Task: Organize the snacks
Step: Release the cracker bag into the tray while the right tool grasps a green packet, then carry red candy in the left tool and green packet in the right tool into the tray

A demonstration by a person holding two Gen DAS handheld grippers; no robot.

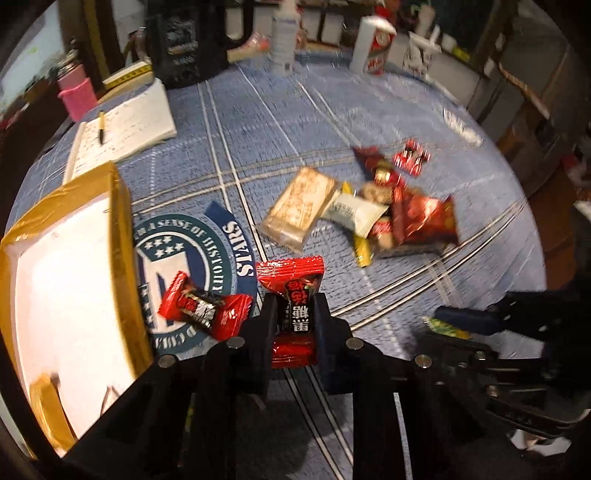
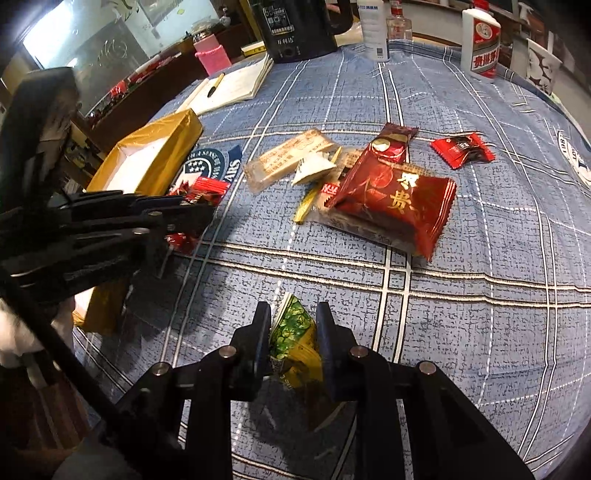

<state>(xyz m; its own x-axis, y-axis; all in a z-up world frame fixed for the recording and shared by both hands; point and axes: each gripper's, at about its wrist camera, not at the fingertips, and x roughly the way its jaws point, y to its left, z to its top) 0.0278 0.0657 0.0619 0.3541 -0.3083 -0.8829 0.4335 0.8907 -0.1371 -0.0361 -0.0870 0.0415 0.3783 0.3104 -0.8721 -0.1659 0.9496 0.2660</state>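
My left gripper (image 1: 294,310) is shut on a red candy packet (image 1: 293,295) and holds it above the cloth, just right of the gold box (image 1: 66,280) with a white inside. A second red candy (image 1: 203,308) lies beside the box. My right gripper (image 2: 292,332) is shut on a green and yellow snack packet (image 2: 295,343) above the blue cloth. A pile of snacks lies mid-table: a big red packet (image 2: 395,203), a clear-wrapped biscuit bar (image 2: 284,162), a white sachet (image 2: 314,166). A small red candy (image 2: 461,147) lies apart at the right. The left gripper (image 2: 192,218) shows in the right wrist view.
An open notebook with a pen (image 2: 229,88), a pink cup (image 2: 210,55), a black kettle (image 2: 295,29), a white bottle (image 2: 375,29) and a white liquor bottle (image 2: 482,44) stand at the far side of the table. The blue checked cloth (image 2: 480,295) covers the table.
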